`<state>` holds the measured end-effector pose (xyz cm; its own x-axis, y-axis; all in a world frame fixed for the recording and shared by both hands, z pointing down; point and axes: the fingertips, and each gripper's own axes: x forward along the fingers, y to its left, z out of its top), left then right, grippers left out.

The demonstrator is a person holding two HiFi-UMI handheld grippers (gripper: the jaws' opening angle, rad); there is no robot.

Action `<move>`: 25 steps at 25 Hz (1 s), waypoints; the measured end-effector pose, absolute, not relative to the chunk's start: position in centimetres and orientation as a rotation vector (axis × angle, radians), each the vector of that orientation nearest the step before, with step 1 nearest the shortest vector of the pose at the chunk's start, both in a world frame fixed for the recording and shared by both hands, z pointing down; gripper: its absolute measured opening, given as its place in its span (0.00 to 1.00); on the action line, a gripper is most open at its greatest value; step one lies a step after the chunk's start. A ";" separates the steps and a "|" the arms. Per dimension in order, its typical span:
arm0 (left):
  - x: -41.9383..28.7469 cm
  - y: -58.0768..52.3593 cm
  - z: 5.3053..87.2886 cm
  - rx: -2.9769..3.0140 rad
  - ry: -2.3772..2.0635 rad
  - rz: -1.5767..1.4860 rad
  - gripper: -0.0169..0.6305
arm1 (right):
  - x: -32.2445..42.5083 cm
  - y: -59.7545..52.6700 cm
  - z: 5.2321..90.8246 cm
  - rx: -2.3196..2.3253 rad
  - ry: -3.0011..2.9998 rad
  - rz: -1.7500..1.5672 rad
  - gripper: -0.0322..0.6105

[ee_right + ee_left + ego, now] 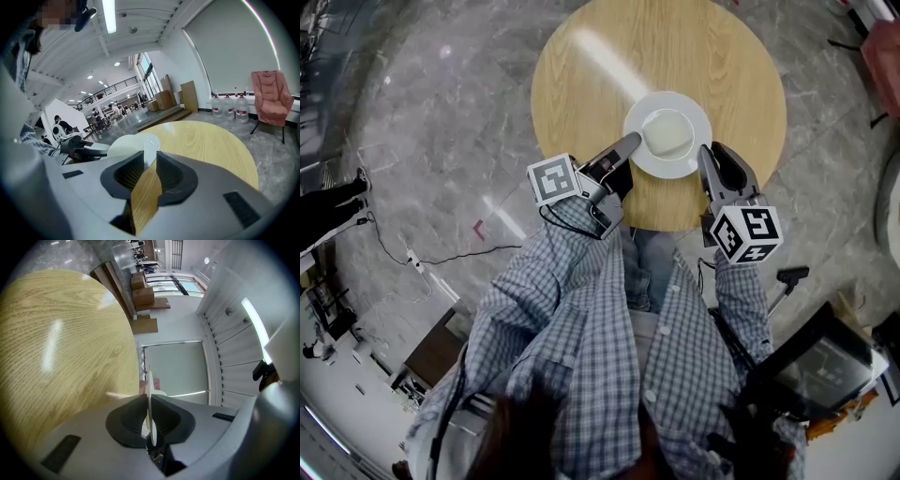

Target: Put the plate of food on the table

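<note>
The left gripper (149, 398) is clamped on the rim of the white plate (699, 116), which is seen edge-on between its pads. The right gripper (150, 157) has its jaws slightly apart and holds nothing, its tips beside the plate's opposite rim. The plate, with pale food (667, 134) on it, is over the near half of the round wooden surface (694, 47).

You wear a blue-and-white checked shirt (581, 356) over jeans (652, 272); your left gripper (631, 141) and right gripper (706, 150) are grey, each with 1 marker cube (555, 179).
</note>
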<state>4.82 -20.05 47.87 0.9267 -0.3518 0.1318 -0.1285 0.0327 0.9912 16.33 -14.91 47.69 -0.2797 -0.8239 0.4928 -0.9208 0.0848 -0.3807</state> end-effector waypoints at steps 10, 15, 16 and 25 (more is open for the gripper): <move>5.3 -20.7 51.7 1.530 -0.427 -0.103 0.06 | 17.2 -15.7 50.8 1.779 -2.157 0.991 0.18; 5.9 -20.6 53.7 1.513 -0.448 -0.056 0.06 | 18.0 -15.7 52.5 1.785 -2.126 1.026 0.18; 6.2 -20.6 54.2 1.510 -0.453 -0.045 0.06 | 18.3 -15.7 53.0 1.785 -2.121 1.030 0.18; 6.5 -20.6 56.6 1.495 -0.472 0.009 0.06 | 18.6 -15.6 55.6 1.779 -2.080 1.056 0.18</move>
